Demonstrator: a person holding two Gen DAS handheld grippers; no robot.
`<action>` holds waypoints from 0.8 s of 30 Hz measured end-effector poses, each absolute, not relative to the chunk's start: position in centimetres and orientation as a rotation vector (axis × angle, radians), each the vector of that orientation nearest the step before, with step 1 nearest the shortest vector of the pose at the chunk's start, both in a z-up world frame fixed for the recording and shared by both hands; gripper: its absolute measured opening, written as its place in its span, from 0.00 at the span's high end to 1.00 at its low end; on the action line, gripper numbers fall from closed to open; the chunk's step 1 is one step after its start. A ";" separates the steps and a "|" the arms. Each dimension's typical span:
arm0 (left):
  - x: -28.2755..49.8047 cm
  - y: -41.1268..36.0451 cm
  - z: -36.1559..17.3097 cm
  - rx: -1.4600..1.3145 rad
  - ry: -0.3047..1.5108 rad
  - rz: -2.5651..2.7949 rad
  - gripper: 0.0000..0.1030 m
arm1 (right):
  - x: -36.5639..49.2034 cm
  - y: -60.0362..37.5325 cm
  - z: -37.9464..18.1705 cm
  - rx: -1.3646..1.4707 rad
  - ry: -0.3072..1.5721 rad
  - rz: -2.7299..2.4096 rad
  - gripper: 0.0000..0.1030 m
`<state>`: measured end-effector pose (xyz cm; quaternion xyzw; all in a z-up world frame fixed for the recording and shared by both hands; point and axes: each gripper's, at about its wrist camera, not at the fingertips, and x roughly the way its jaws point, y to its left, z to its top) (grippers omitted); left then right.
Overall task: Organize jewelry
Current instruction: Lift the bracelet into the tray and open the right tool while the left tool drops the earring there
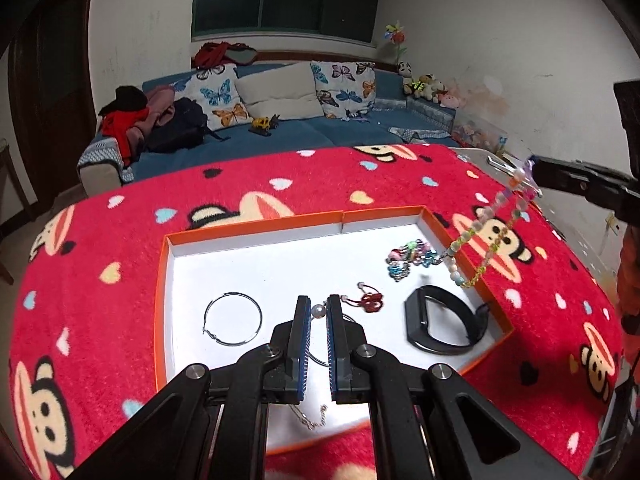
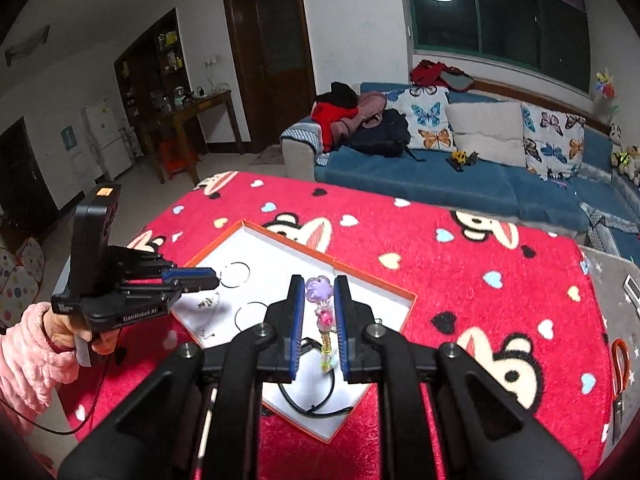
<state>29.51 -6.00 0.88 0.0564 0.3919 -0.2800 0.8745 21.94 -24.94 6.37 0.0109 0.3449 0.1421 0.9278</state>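
A white tray with an orange rim [image 1: 256, 228] lies on the red blanket. My left gripper [image 1: 319, 308] is shut on a pearl [image 1: 319, 311] of a thin silver chain [image 1: 312, 420] that dangles over the tray. In the tray lie a hoop earring [image 1: 232, 319], a red knot charm [image 1: 370, 300], a black wristband [image 1: 440, 320] and a colourful bead cluster [image 1: 412, 256]. My right gripper [image 2: 319, 286] is shut on the purple flower charm [image 2: 319, 288] of a beaded string [image 1: 472, 232], which hangs over the tray's right rim. The left gripper [image 2: 218, 278] hovers over the tray's left side.
The table is covered by a red monkey-print blanket [image 2: 460, 292]. A hand in a pink sleeve [image 2: 28, 356] holds the left gripper. Orange-handled scissors [image 2: 620, 364] lie at the table's right edge. A blue sofa [image 2: 460, 184] with cushions stands behind.
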 end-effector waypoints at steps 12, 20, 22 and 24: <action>33.1 -6.2 -3.4 0.099 0.890 -0.579 0.93 | 23.3 -25.2 2.7 0.028 0.791 0.269 0.85; 33.8 -6.5 -4.6 0.112 0.910 -0.561 0.93 | 23.9 -25.1 0.7 0.049 0.836 0.270 0.85; 33.8 -6.7 -4.8 0.130 0.907 -0.548 0.93 | 24.1 -25.2 0.1 0.056 0.850 0.264 0.85; 33.9 -6.7 -4.8 0.131 0.909 -0.550 0.93 | 24.3 -25.1 -0.2 0.060 0.860 0.261 0.85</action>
